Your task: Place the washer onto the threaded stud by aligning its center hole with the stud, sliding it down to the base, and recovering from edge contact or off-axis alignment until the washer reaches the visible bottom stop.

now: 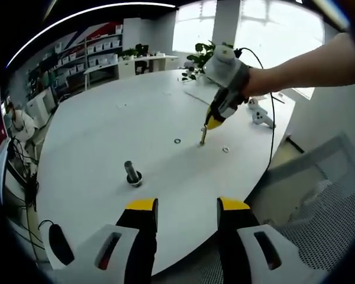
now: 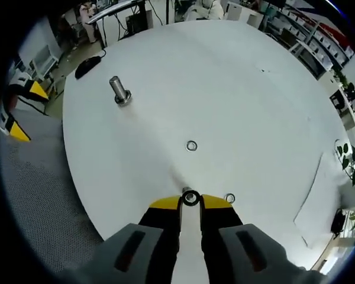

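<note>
Surface finishes, both views.
Round white counter: smooth, matt. Grey threaded metal stud and small silver metal washer: dull sheen. Grey chair mesh: rough, perforated.

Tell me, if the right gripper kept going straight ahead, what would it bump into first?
Probably the loose washer lying on the table, straight ahead of the right gripper, which already pinches another washer. Depth is hard to judge.
</note>
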Available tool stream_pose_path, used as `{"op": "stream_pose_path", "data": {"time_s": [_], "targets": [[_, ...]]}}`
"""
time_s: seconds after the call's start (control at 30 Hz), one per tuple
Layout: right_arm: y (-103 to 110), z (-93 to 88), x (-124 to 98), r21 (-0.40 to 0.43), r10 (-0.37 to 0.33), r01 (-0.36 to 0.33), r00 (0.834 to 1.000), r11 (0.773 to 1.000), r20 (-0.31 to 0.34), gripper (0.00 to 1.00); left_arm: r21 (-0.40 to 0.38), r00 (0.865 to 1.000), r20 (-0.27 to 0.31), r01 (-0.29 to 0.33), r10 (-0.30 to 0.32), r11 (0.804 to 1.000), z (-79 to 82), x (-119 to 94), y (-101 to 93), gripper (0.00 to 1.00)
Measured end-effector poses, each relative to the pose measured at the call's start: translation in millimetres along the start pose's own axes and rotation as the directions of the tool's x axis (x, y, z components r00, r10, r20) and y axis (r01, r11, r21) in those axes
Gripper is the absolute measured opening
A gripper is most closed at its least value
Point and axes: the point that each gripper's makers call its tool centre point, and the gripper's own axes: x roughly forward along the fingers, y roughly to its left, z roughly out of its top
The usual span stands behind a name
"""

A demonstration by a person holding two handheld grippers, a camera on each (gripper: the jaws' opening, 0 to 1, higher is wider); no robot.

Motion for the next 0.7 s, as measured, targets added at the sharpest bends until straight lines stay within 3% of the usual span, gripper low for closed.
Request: {"op": "stream_pose_path", "data": {"time_s": [0.7], "targets": [[4,-14.2,39,-0.024,0.034,-0.036,0.997,0.999,-0.067,0.14,-0.001,1.0,-0.022,-0.005,0.005,1.0,-5.4,2,1.1,0.38]]}}
